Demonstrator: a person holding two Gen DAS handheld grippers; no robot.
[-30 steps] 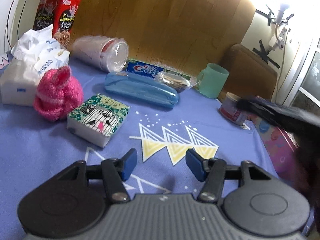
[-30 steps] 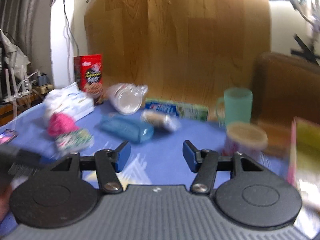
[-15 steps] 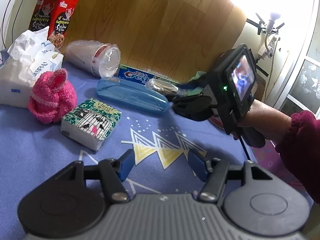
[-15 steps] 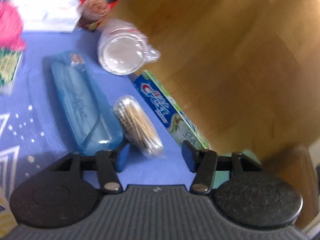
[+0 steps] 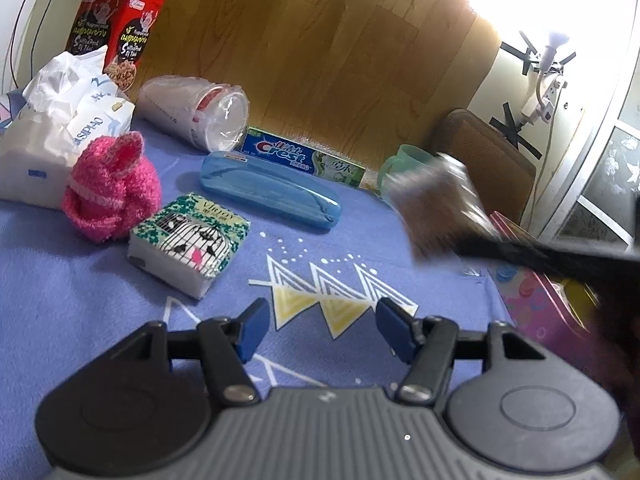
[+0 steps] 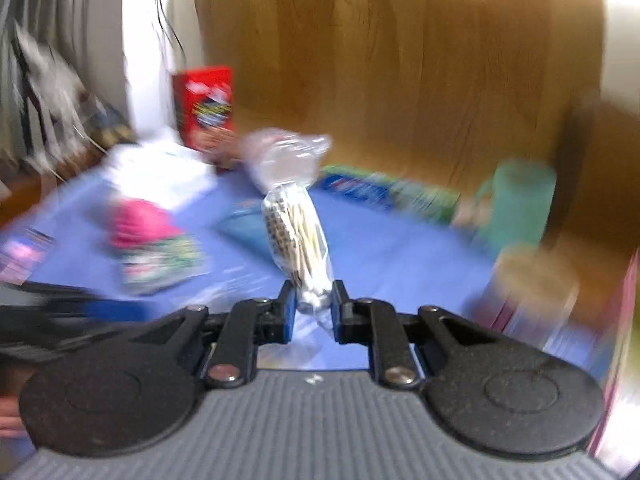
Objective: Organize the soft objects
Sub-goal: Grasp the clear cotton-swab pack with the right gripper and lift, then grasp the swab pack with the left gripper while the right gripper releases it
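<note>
The right gripper [image 6: 312,308] has just been closing its jaws and now pinches the lower end of a clear bag of cotton swabs [image 6: 298,236], which stands up from between the blue pads, lifted clear of the blue tablecloth [image 6: 392,248]. From the left wrist view the same bag shows only as a blurred brownish shape [image 5: 436,204] at the tip of the dark right tool, in front of the green mug [image 5: 400,164], so the carry looks to be in full swing. The left gripper [image 5: 320,326] hovers low over the cloth with its jaws spread and nothing between them. The step in hand appears to be the transfer of the swab bag to wherever soft things are being gathered; that place cannot be told from these views. The next move calls for a steady carry, since the thin plastic is gripped at one end only and may slip or swing. The pink fuzzy sock bundle [image 5: 112,196], the pocket tissue pack [image 5: 190,244] and the large tissue bag [image 5: 48,132] lie at the left, well apart from the bag and seemingly still to be sorted.
</note>
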